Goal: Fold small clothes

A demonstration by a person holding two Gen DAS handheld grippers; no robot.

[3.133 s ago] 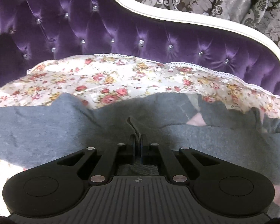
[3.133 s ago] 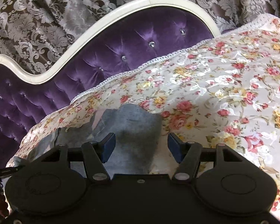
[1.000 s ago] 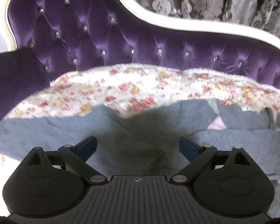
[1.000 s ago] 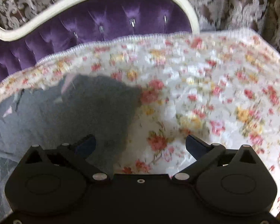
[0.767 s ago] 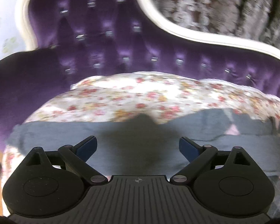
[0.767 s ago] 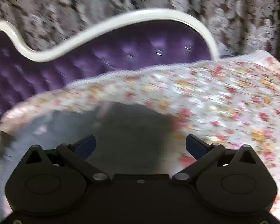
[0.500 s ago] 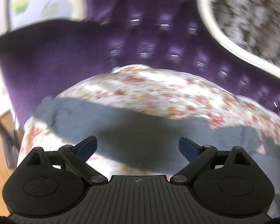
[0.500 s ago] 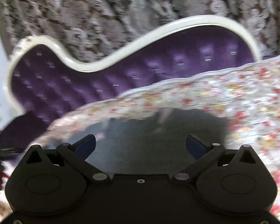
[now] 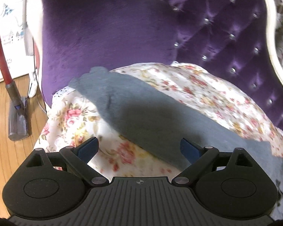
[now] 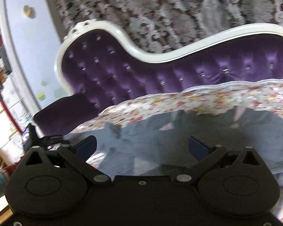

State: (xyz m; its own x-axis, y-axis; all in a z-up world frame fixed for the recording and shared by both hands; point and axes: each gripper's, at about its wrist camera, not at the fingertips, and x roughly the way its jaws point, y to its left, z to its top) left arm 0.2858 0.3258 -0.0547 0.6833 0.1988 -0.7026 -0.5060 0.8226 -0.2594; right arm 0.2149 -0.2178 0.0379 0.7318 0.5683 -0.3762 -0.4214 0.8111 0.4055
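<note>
We see a purple tufted velvet sofa (image 9: 226, 37) with a white frame, its seat draped in a floral cotton cover (image 9: 198, 86). A grey knit garment (image 9: 151, 116) lies spread flat on that cover. Our left hand-held gripper (image 9: 139, 147) and right hand-held gripper (image 10: 142, 146) hover above it, jaws wide apart, holding nothing.

Probably a home living room: a purple tufted sofa (image 10: 179, 71), damask curtains (image 10: 160, 9) and a wooden floor (image 9: 1, 131).
</note>
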